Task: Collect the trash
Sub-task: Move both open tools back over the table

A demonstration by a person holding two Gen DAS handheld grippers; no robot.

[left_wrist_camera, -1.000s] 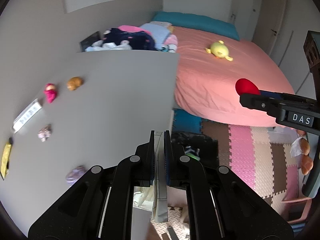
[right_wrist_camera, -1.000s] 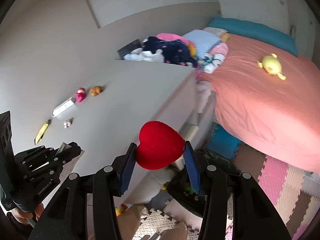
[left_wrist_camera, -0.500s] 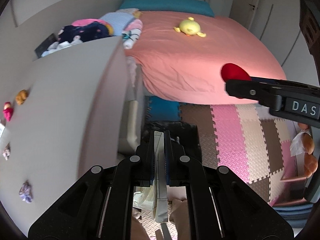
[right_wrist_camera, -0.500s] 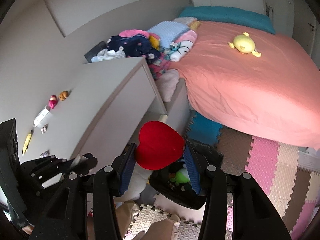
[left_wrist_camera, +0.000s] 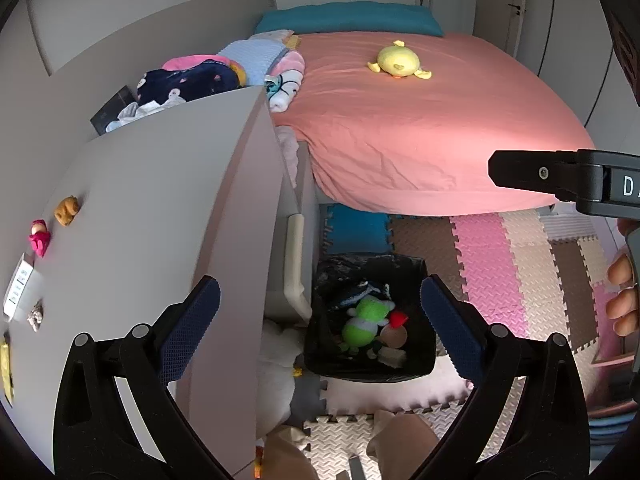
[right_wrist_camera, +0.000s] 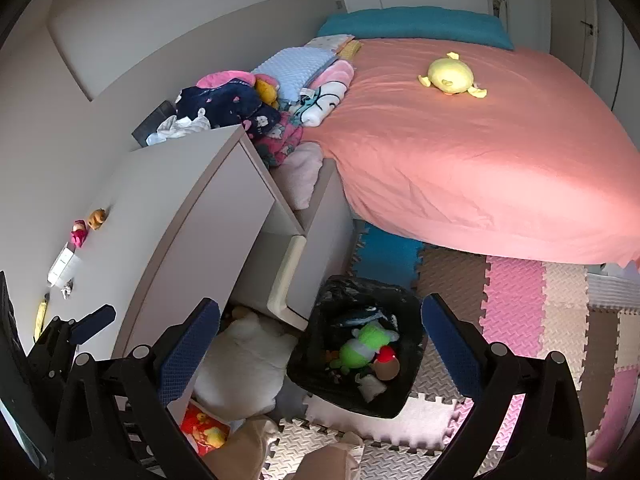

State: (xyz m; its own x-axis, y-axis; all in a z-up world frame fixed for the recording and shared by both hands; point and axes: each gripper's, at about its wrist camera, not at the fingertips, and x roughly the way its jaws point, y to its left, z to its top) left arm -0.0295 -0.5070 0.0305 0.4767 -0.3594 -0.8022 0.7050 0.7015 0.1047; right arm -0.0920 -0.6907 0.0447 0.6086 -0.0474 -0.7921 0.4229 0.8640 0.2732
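Note:
A black-lined trash bin [left_wrist_camera: 332,268] stands on the floor mats beside the grey dresser. Inside it lie a red heart [left_wrist_camera: 397,319], a green plush [left_wrist_camera: 366,320] and a white scrap [left_wrist_camera: 392,358]. My left gripper [left_wrist_camera: 320,312] hangs above the bin, its jaws opening wide with nothing between them. My right gripper [right_wrist_camera: 320,320] is also over the bin [right_wrist_camera: 360,286], jaws opening and empty; the red heart [right_wrist_camera: 387,354] rests below it. One right finger [left_wrist_camera: 520,170] shows at the right edge of the left wrist view.
The grey dresser top [left_wrist_camera: 152,200] carries an orange toy [left_wrist_camera: 66,210], a pink toy [left_wrist_camera: 39,236] and small scraps. A salmon bed [left_wrist_camera: 440,128] with a yellow plush [left_wrist_camera: 400,62] lies behind. A white plush [right_wrist_camera: 244,364] sits left of the bin.
Both grippers swung from the dresser to over the bin and opened. The red heart left the right gripper and the white scrap left the left one; both lie in the bin.

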